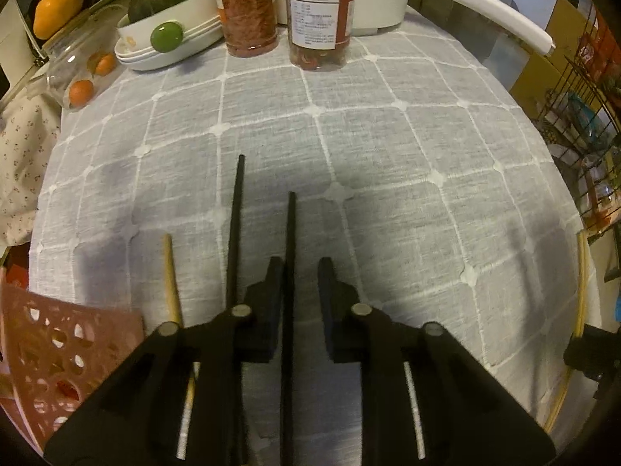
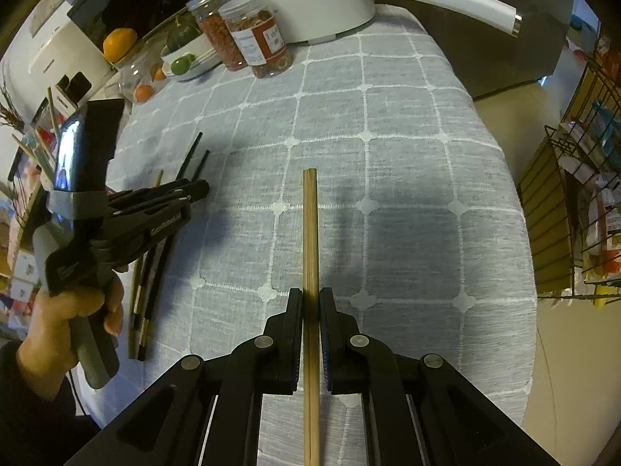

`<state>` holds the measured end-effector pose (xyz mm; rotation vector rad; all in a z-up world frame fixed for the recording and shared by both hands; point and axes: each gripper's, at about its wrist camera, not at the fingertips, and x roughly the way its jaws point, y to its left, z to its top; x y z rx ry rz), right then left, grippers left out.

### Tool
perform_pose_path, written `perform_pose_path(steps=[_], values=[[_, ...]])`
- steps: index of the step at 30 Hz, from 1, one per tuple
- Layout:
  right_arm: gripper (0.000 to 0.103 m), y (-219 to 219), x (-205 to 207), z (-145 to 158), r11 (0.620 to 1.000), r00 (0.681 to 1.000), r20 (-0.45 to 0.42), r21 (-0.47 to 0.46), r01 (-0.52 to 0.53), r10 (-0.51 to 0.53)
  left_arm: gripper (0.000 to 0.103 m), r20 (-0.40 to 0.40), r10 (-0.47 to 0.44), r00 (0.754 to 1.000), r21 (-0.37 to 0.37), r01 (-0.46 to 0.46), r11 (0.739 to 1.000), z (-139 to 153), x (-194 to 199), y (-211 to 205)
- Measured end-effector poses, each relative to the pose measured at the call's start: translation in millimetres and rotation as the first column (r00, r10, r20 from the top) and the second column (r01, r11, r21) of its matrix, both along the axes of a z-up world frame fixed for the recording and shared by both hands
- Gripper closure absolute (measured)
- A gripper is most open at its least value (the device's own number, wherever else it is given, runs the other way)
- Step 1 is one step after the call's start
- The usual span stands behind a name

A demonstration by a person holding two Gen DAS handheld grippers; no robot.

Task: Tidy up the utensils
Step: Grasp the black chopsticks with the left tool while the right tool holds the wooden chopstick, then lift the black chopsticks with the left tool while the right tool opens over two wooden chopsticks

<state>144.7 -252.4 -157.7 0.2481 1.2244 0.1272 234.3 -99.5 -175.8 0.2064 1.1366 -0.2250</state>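
Right gripper [image 2: 310, 295]: jaws pressed tight on a pair of wooden chopsticks [image 2: 310, 233], held side by side, their ends reaching forward over the grey checked tablecloth [image 2: 407, 116].

Left gripper [image 1: 299, 268]: jaws stood a little apart with one black chopstick [image 1: 290, 240] running up between them, close against the left finger [image 1: 271, 283]; gap visible on the right side, so no pinch seen. Whether the left pad touched the stick could not be told. A second black chopstick [image 1: 236, 229] lay just left of the gripper, outside the jaws, and a wooden chopstick [image 1: 170, 272] further left again, near a pink perforated basket [image 1: 58, 349] at the cloth's edge.

From the right wrist view, the person's hand [image 2: 73, 310] gripped the left tool's handle, with the dark sticks beneath it on the cloth.

At the far end of the table: two clear jars [image 1: 318, 19] with reddish contents, a white bowl [image 1: 174, 35] with a dark squash and a green fruit, and a white pot [image 2: 310, 7] with a long handle.
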Motion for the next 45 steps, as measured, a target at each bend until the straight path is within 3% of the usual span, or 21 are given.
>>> perform_pose_path(steps=[3, 6, 11, 20, 28, 33, 37, 39, 45], values=[[0.095, -3.3, -0.6, 4.5, 1.000, 1.000, 0.013, 0.008, 0.006, -0.006, 0.096, 0.015, -0.018, 1.000, 0.037, 0.017, 0.999, -0.1, -3.0, -8.7], [0.095, -5.1, -1.3, 5.5, 1.000, 1.000, 0.017, 0.011, 0.012, -0.012, 0.097, 0.030, -0.032, 0.999, 0.076, 0.030, 0.997, 0.1, -7.4, -15.4], [0.095, -3.7, -4.9, 9.9, 1.000, 0.999, 0.031, 0.014, 0.020, -0.021, 0.097, 0.033, -0.038, 0.999, 0.075, 0.035, 0.997, 7.6, -18.9, -14.6], [0.095, -2.4, -15.4, 36.9, 0.998, 0.993, 0.108, 0.037, 0.050, -0.054, 0.097, 0.124, -0.072, 0.990, -0.034, 0.077, 0.996, 54.4, -66.2, -1.0], [0.097, 11.3, -36.9, 70.8, 0.999, 0.973, 0.229, 0.014, 0.037, -0.039, 0.097, 0.270, -0.102, 0.957, -0.087, 0.130, 0.988, 107.1, -117.4, 19.4], [0.097, 20.0, -42.8, 83.7, 1.000, 0.963, 0.268, 0.007, 0.008, -0.010, 0.097, 0.307, -0.101, 0.946, -0.117, 0.143, 0.983, 123.0, -136.6, 34.1], [0.093, 18.4, -28.8, 69.4, 1.000, 0.980, 0.196, 0.007, -0.026, 0.024, 0.097, 0.289, -0.082, 0.954, -0.172, 0.136, 0.976, 131.0, -140.2, 45.5], [0.081, 15.6, -16.6, 55.2, 1.000, 0.988, 0.151, 0.008, -0.010, 0.009, 0.097, 0.282, -0.077, 0.956, -0.181, 0.132, 0.975, 129.9, -142.8, 49.1], [0.076, 17.7, 28.0, 4.0, 0.997, 1.000, 0.010, -0.082, -0.003, 0.004, 0.097, 0.258, -0.064, 0.964, -0.210, 0.121, 0.970, 129.2, -144.5, 59.2]])
